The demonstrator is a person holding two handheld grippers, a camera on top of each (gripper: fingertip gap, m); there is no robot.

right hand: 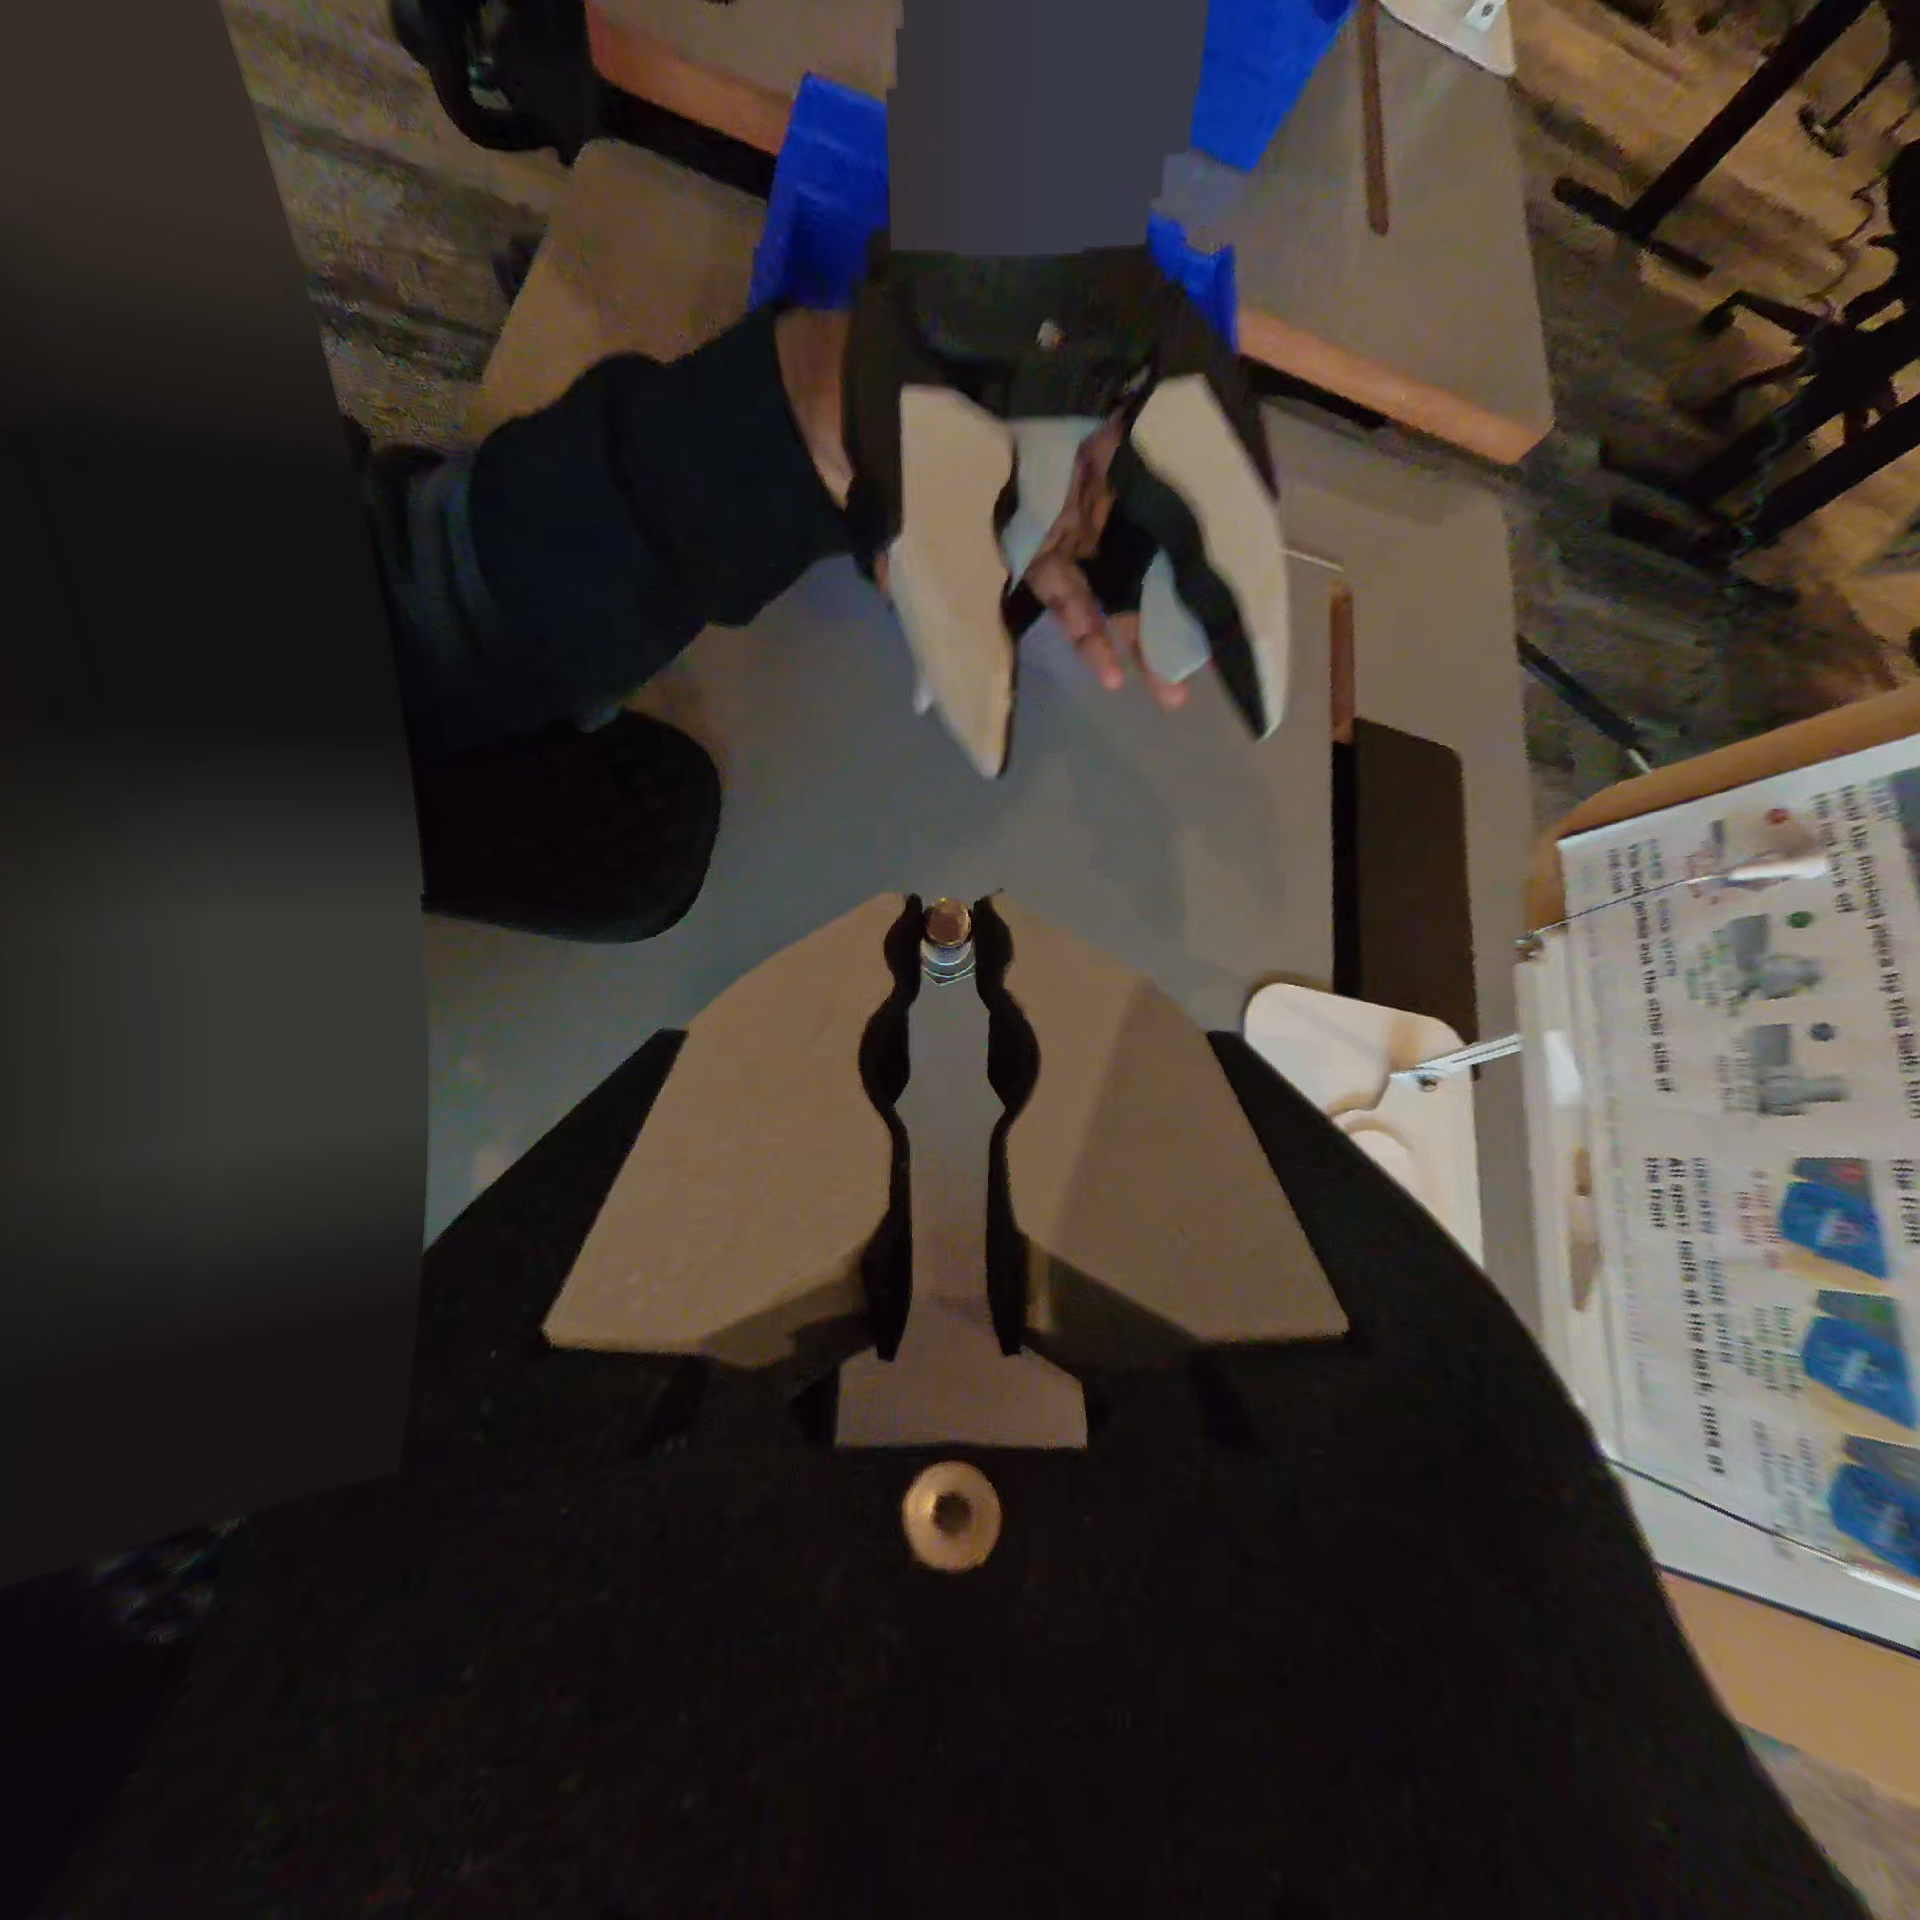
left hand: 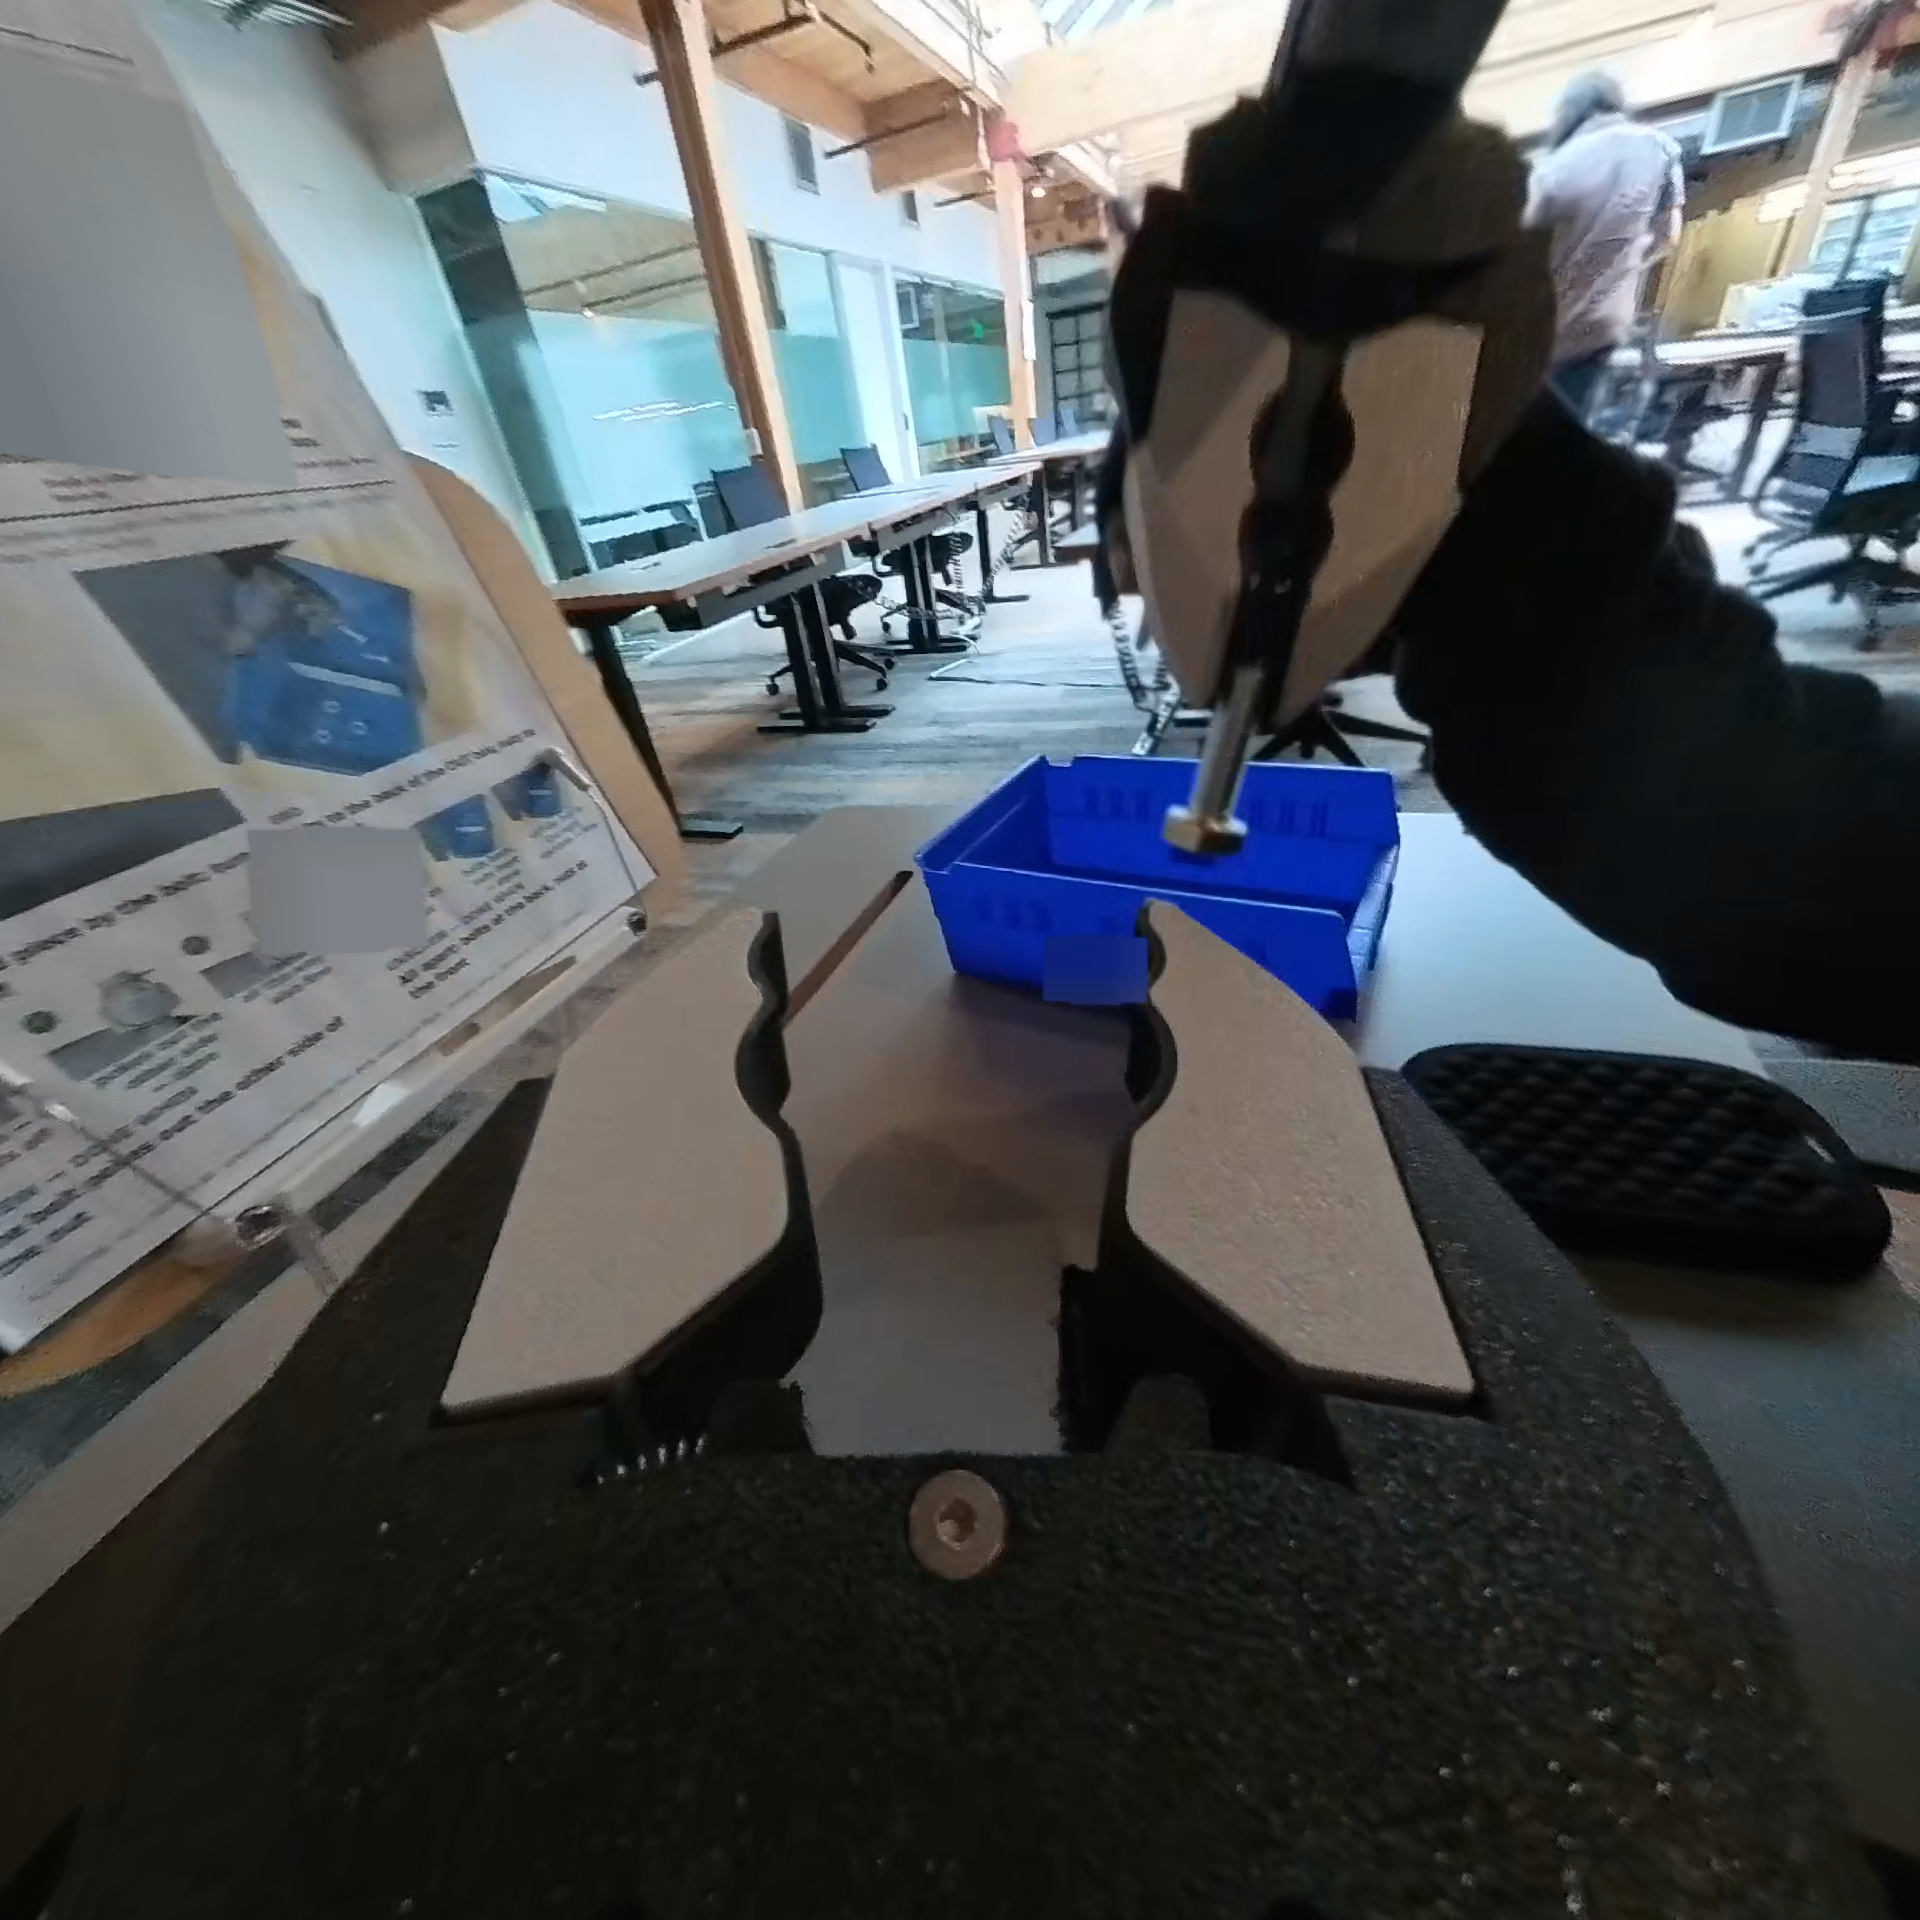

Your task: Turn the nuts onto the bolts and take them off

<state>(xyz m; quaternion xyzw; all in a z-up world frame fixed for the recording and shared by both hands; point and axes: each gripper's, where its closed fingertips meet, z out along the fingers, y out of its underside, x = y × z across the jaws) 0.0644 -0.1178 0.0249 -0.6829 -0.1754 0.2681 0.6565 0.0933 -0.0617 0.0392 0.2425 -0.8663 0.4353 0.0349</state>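
My right gripper [left hand: 1247, 707] is shut on a steel bolt [left hand: 1231, 727] and holds it upright, hex head [left hand: 1205, 831] down, over a blue bin [left hand: 1122, 883]. In the right wrist view the right gripper [right hand: 945, 904] pinches the bolt [right hand: 945, 925] at its fingertips. A hex part [right hand: 945, 968] shows just behind the tip; I cannot tell whether it is a nut. My left gripper [left hand: 961, 935] is open and empty, low over the grey table in front of the bin. It also shows open in the right wrist view [right hand: 1127, 743], below the bin [right hand: 821, 208].
An instruction sheet in a clear stand [left hand: 260, 831] leans at the table's left. A black mesh pad [left hand: 1642, 1153] lies to the right. A cream tray [right hand: 1340, 1070] sits by the sheet [right hand: 1745, 1195]. Office desks, chairs and a person stand far behind.
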